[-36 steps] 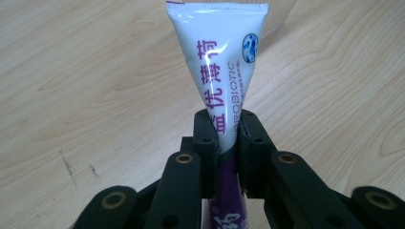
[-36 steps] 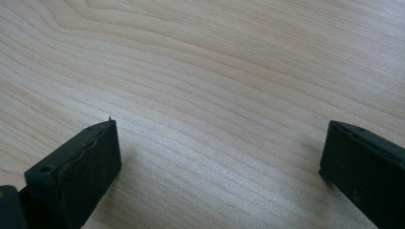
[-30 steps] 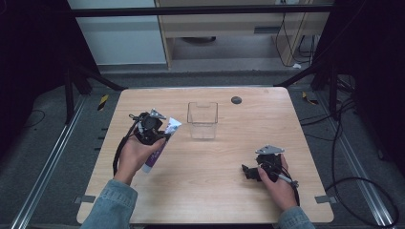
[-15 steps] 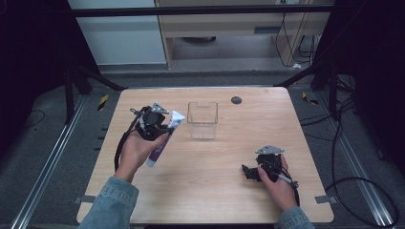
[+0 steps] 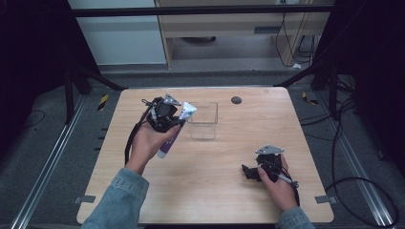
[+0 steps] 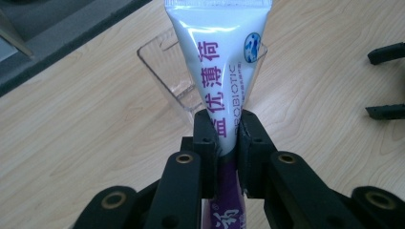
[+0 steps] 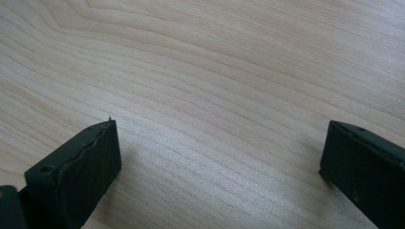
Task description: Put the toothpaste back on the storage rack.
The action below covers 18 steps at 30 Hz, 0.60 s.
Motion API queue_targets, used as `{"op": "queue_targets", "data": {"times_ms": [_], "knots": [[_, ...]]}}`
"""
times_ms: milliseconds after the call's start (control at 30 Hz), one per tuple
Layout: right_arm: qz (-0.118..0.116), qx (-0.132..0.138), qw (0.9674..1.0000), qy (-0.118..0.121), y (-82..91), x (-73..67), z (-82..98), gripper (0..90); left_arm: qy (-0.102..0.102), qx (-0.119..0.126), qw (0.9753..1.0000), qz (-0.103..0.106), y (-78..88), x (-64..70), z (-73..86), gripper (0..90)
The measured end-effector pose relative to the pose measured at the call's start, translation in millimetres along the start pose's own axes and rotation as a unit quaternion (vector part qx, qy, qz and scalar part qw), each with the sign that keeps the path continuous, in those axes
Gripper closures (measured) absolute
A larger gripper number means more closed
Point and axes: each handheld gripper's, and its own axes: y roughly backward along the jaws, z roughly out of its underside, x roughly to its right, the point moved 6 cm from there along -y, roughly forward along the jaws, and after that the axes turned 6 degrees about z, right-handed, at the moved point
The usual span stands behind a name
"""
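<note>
1. The toothpaste tube is off the table, pinched around its middle with its flat crimped end leading. That looks like the way to drop it into the clear plastic box.
2. The left gripper has its jaws clamped tight on the tube, which sticks out past the tips, right over the box's near wall.
3. The box stands open-topped near the table's far edge, just beside the tube.
4. The right gripper rests low on the wood, well apart, jaws spread wide and empty.
</note>
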Motion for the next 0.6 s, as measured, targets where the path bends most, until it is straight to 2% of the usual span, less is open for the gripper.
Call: {"op": "queue_targets", "data": {"times_ms": [133,267,400,600], "knots": [[0.0,0.0,1.0,0.0,0.0,0.1,0.0,0.3,-0.002,0.005,1.0,0.003,-1.4,2.6,-9.8,79.6],[0.0,0.0,1.0,0.001,0.0,0.1,0.0,0.3,-0.007,-0.005,1.0,0.001,-7.5,2.2,-20.2,79.6],[-0.001,-0.001,1.0,-0.001,0.1,-0.2,0.1,0.3,-0.011,0.004,0.9999,0.002,-7.1,4.5,-31.7,79.7],[0.0,-0.002,1.0,0.0,0.3,0.0,0.2,0.3,-0.017,0.004,0.9998,0.007,-12.5,10.5,-37.5,79.6]]}}
